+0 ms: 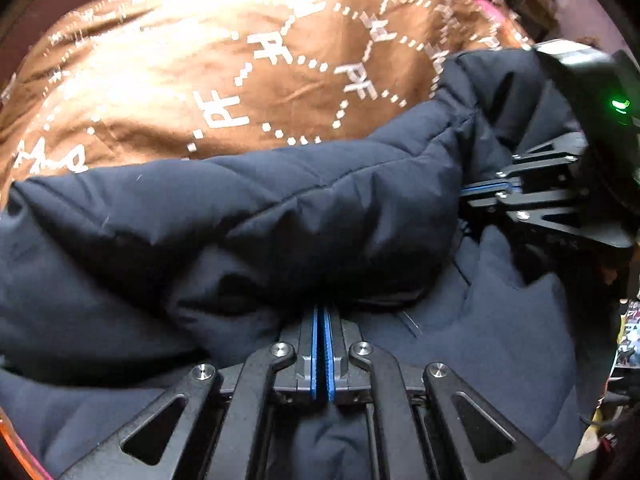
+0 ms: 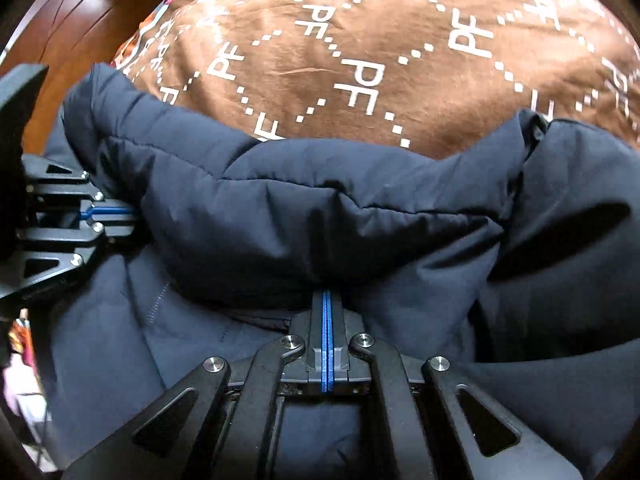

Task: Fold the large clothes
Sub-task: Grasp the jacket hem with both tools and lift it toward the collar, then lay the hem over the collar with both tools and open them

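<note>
While pinching jacket [image 1: 280,220], both grippers [image 1: 321,314] [image 2: 327,298] clamped.

brown cover, wood floor, bright clutter

a brown cloth [image 1: 168,80] printed with white "pf" letters and dotted diamond lines fills the 12 o'clock half of both views. reddish wooden floor [image 2: 80,4] shows at 10 o'clock in the right view. colourful, blurred clutter [image 1: 628,336] sits at 4 o'clock in the left view.
</note>
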